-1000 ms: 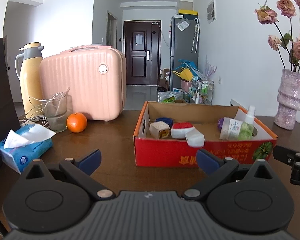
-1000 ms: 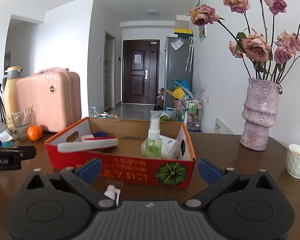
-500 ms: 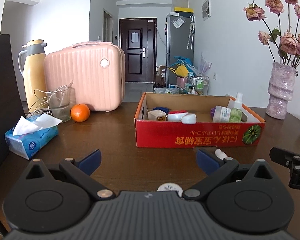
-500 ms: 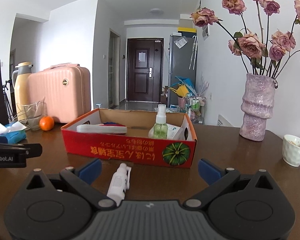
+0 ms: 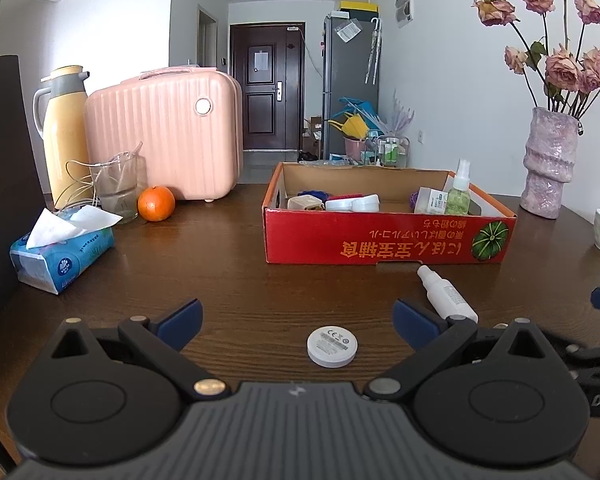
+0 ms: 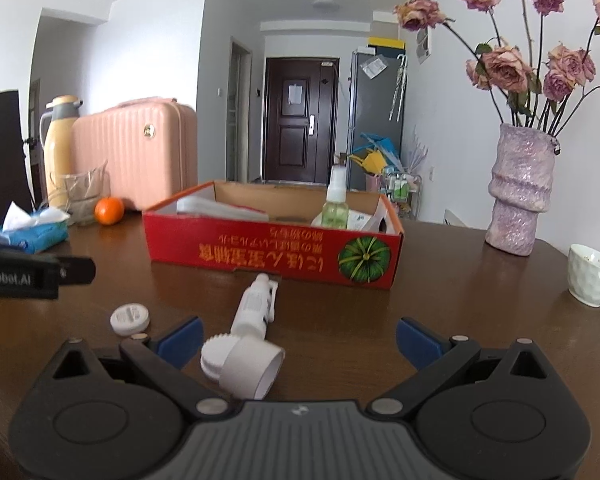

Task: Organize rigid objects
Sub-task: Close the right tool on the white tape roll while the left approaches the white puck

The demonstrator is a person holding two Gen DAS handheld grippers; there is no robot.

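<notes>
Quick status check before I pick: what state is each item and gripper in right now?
left gripper: open, empty
right gripper: open, empty
red box: open-topped, holding items
green spray bottle: upright in box
white bottle: lying flat on table
round white disc: flat on table
white cap piece: on its side
tissue pack: opened, tissue protruding

A dark wooden table [image 5: 228, 264] is carrying a red cardboard box [image 5: 384, 236], a white bottle [image 6: 256, 308], a round white disc [image 5: 332, 347], a white cap [image 6: 244, 368], a tissue pack [image 5: 60, 252], an orange [image 5: 156, 203], a pink case [image 5: 168, 132], a flask [image 5: 64, 132], a glass [image 5: 118, 188], a vase [image 5: 550, 164] and 1 cup [image 6: 592, 274].
</notes>
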